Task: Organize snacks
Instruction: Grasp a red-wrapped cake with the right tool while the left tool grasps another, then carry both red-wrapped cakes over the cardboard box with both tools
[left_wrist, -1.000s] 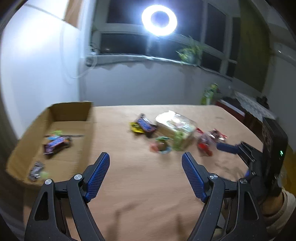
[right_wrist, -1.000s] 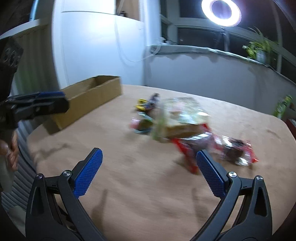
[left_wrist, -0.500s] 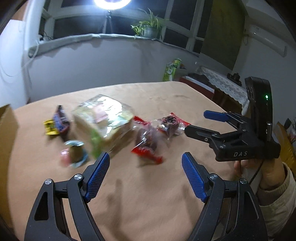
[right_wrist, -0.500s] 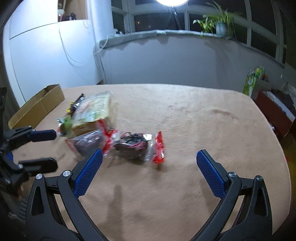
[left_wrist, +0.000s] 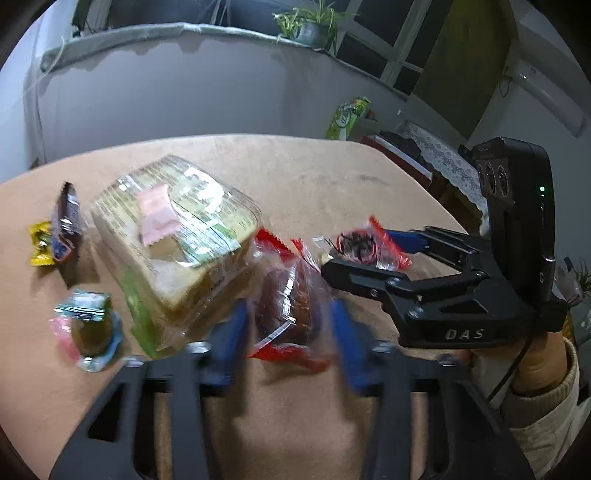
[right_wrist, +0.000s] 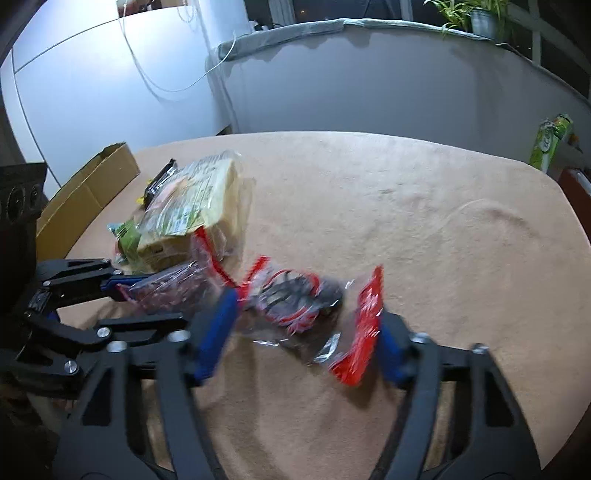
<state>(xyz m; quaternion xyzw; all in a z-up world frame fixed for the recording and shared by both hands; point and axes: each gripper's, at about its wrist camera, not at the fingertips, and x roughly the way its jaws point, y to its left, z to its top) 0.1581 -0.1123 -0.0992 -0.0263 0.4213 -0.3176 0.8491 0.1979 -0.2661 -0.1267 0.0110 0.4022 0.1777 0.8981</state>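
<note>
Left hand-held gripper (left_wrist: 286, 332) jaws closing around dark-filled red-edged packet (left_wrist: 284, 299) on tabletop (left_wrist: 332, 177); right hand-held gripper (right_wrist: 303, 328) closing around second packet (right_wrist: 295, 295). Only right view shows cardboard box (right_wrist: 88, 192), far left; only left view, two small sweets near left.

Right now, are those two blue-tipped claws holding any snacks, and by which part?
Neither grips yet. The left gripper is closing around one red-edged cake packet's middle; the right gripper is closing across another packet.
</note>
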